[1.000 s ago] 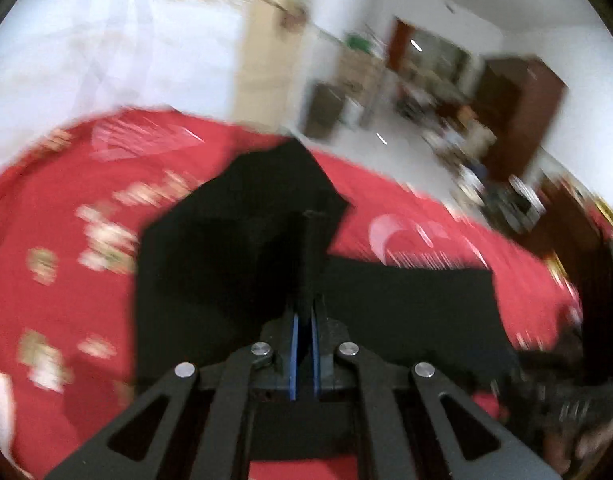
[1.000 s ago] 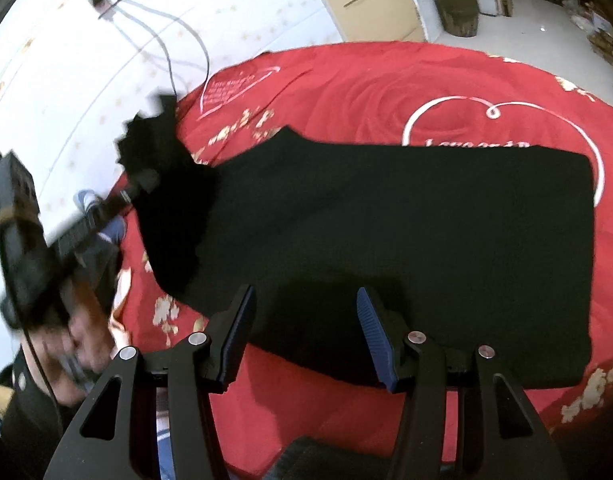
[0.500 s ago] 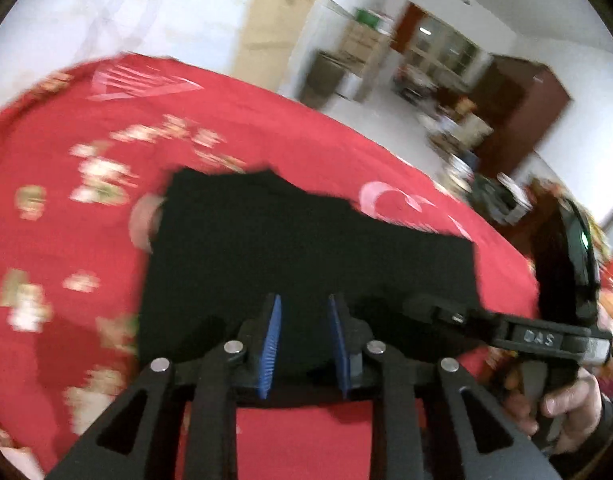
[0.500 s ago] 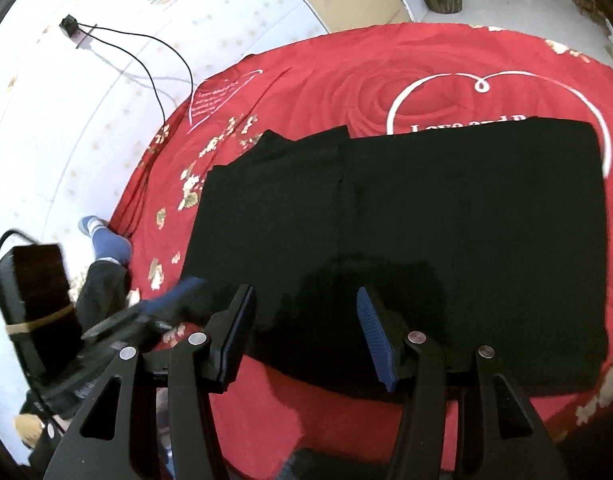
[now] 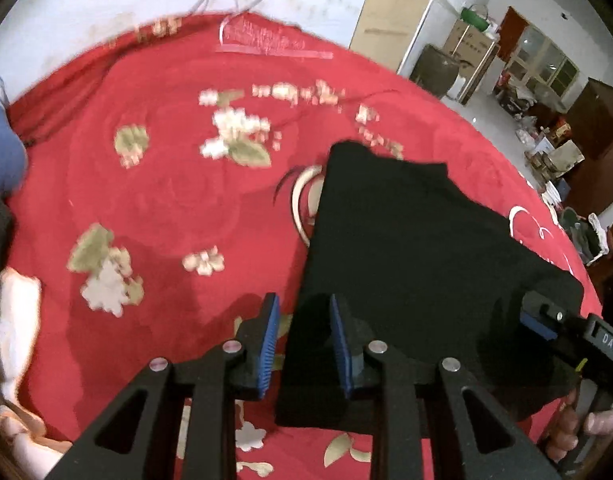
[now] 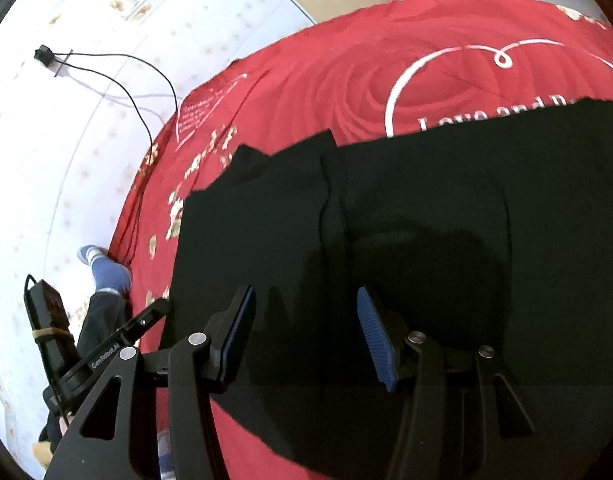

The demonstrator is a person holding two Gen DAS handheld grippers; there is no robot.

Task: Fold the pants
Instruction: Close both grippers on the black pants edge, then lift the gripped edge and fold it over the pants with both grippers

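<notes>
The black pants (image 5: 418, 248) lie folded flat on the red bedspread (image 5: 166, 184); in the right wrist view they (image 6: 406, 224) fill the middle, with one layer folded over the left part. My left gripper (image 5: 302, 336) is open and empty, hovering over the pants' near left edge. My right gripper (image 6: 304, 324) is open and empty above the near edge of the pants. The right gripper also shows at the right of the left wrist view (image 5: 546, 320), and the left gripper at the lower left of the right wrist view (image 6: 146, 316).
The red bedspread (image 6: 346, 64) has a rose print, white flowers and a white heart with lettering. A white wall with a black cable (image 6: 118, 64) is behind it. The person's blue sock (image 6: 102, 268) is by the bed's left edge. Furniture and clutter (image 5: 546, 92) stand at the far right.
My left gripper opened, dropped the pant fabric it held onto the rest, and pulled back left to the near edge. My right gripper stayed open and moved closer over the pants.
</notes>
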